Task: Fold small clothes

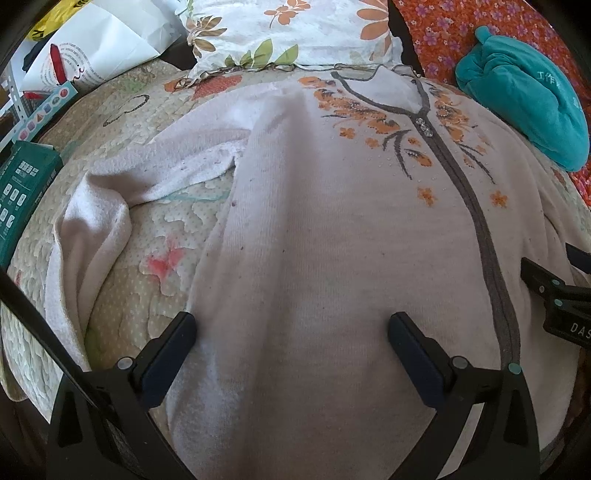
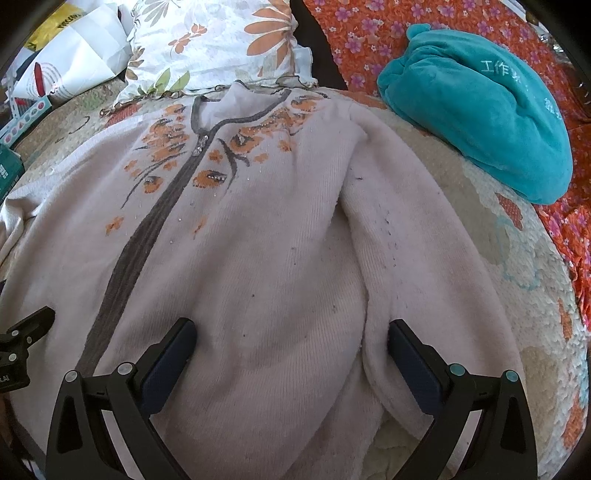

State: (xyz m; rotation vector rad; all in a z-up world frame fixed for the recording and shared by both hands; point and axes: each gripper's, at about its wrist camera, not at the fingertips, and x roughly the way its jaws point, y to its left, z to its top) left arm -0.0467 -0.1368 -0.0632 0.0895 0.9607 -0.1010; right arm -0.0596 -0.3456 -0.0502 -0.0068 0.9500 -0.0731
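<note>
A pale pink knit cardigan (image 1: pixel 332 229) with a grey front band and orange flower embroidery lies flat, face up, on a quilted bed cover (image 1: pixel 155 236). Its left sleeve (image 1: pixel 110 206) stretches out and bends down at the left. Its right sleeve (image 2: pixel 417 251) lies along the body in the right wrist view, where the cardigan (image 2: pixel 236 236) also shows. My left gripper (image 1: pixel 291 332) is open and empty over the lower left part of the body. My right gripper (image 2: pixel 291 332) is open and empty over the lower right body and sleeve; it also shows at the left wrist view's right edge (image 1: pixel 554 295).
A floral pillow (image 1: pixel 288 29) lies beyond the collar. A teal plush bundle (image 2: pixel 480 122) sits at the right on an orange flowered sheet (image 2: pixel 369 33). A white paper bag (image 1: pixel 92 48) and a green box (image 1: pixel 22 192) stand at the left.
</note>
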